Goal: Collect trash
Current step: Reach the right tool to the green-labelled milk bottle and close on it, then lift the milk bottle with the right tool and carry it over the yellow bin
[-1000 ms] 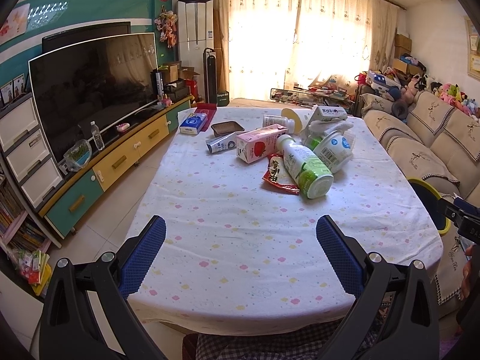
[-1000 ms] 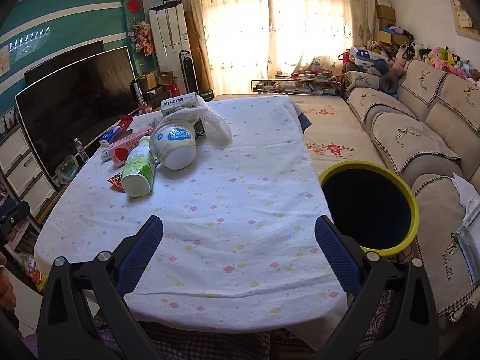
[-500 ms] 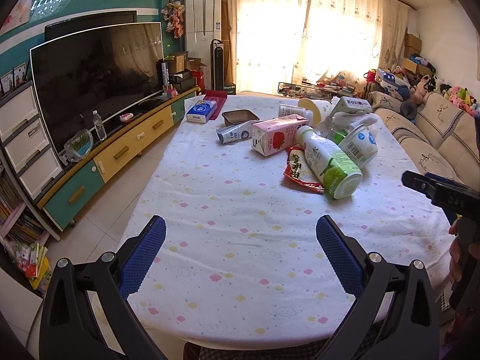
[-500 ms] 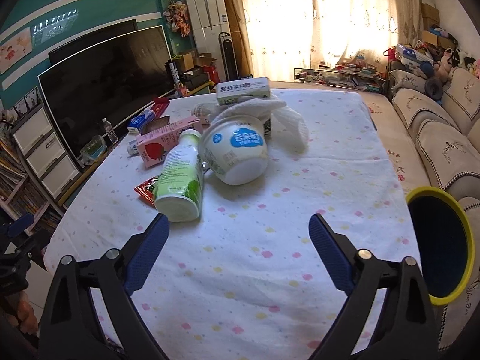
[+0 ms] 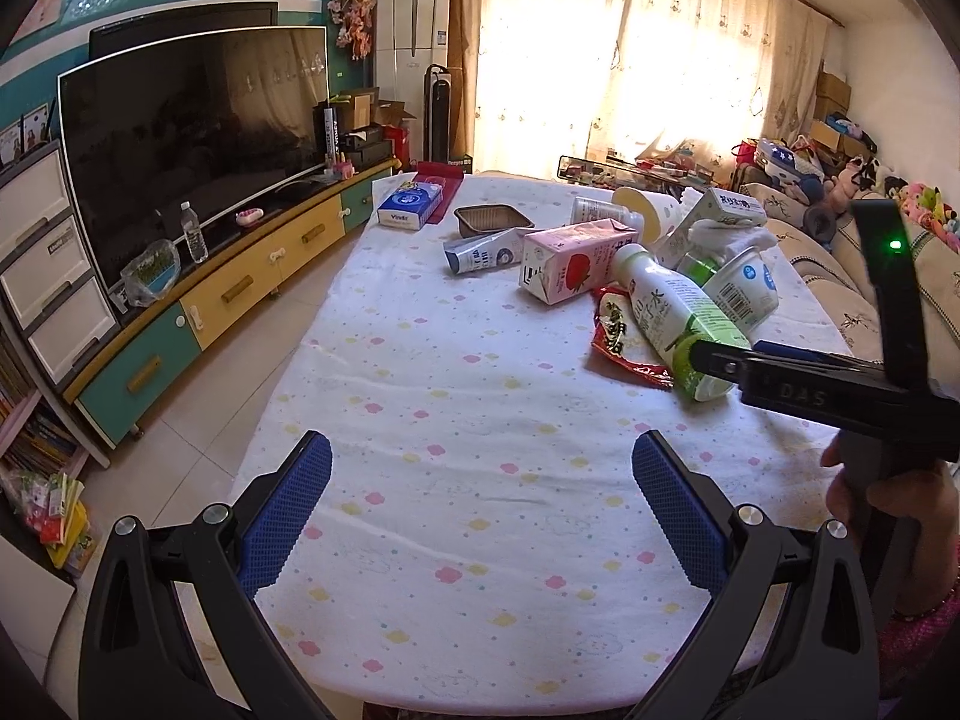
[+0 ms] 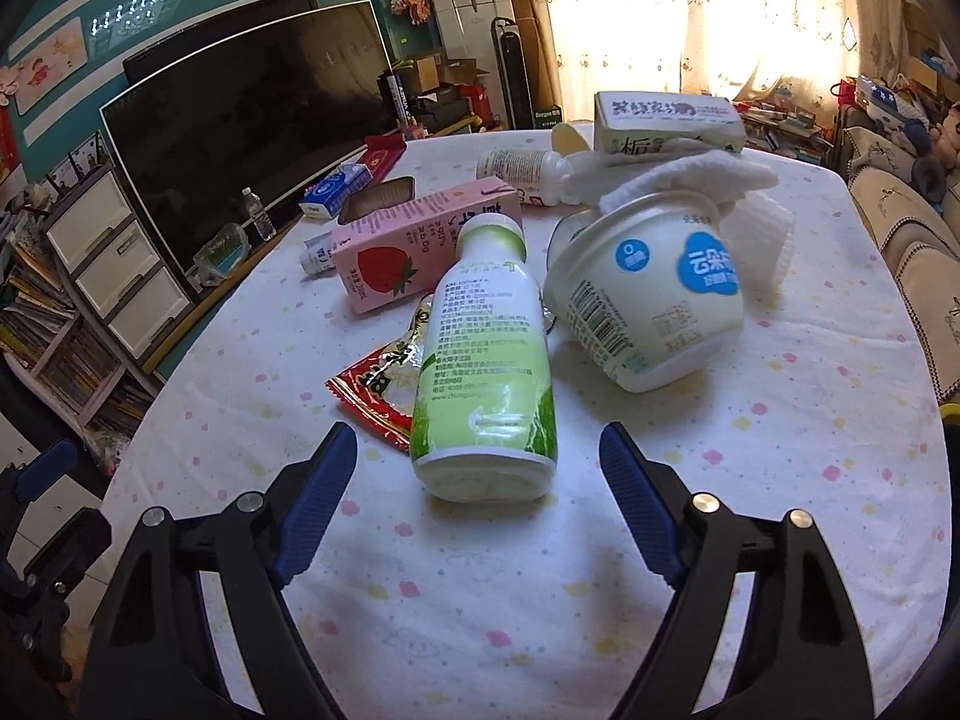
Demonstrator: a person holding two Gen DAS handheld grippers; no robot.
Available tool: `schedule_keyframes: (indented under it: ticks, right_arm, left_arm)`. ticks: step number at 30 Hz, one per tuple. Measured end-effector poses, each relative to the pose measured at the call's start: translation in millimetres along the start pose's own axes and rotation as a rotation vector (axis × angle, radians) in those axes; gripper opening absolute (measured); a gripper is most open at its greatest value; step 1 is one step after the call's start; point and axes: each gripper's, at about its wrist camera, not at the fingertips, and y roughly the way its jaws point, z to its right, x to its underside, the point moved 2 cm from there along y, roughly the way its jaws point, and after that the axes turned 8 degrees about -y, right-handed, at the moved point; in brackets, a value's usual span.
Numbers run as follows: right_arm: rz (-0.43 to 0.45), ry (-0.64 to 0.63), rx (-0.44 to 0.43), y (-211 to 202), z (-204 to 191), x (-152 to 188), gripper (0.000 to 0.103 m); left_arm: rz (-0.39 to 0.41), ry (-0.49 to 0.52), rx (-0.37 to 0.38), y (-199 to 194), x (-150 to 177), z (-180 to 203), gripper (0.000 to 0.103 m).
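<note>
Trash lies in a heap on the flowered tablecloth (image 5: 450, 510). A green-and-white bottle (image 6: 480, 360) lies on its side, base toward my right gripper (image 6: 474, 438). Its jaws are closing, the bottle's base sits just between the tips, and the pads are clear of it. Behind are a tipped yogurt tub (image 6: 654, 294), a pink strawberry carton (image 6: 408, 246), a red wrapper (image 6: 384, 384) and a green-white box (image 6: 660, 120). My left gripper (image 5: 480, 444) hangs open over bare cloth, well short of the bottle (image 5: 678, 318) and carton (image 5: 570, 258).
Farther back are a blue tissue pack (image 5: 411, 207), a brown tray (image 5: 492, 219) and a crumpled pouch (image 5: 480, 252). A large TV (image 5: 192, 138) on a low cabinet runs along the left. A sofa (image 5: 936, 288) lines the right. A person's hand (image 5: 888, 492) grips the right tool.
My right gripper swung left from the yellow-rimmed bin to the lying bottle, and its jaws narrowed. My left gripper moved forward over the table and stayed open.
</note>
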Motion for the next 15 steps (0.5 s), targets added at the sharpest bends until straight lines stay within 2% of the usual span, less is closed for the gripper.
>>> schedule_keyframes:
  ticks: [5, 7, 10, 15]
  right_arm:
    - [-0.042, -0.007, 0.015, 21.3, -4.5, -5.4, 0.066]
    - [-0.061, -0.006, 0.025, 28.3, -3.0, -5.3, 0.05]
    - [-0.061, 0.014, 0.012, 27.6, 1.7, -2.8, 0.05]
    - [0.03, 0.035, -0.009, -12.0, 5.9, -2.9, 0.049]
  left_arm:
    - [-0.007, -0.005, 0.003, 2.6, 1.3, -1.2, 0.099]
    - [-0.01, -0.005, 0.004, 4.2, 1.8, -1.1, 0.099]
    - [-0.012, -0.003, 0.005, 4.2, 3.4, -0.8, 0.099]
    - [-0.015, -0.012, 0.008, 5.5, 3.8, -0.6, 0.099]
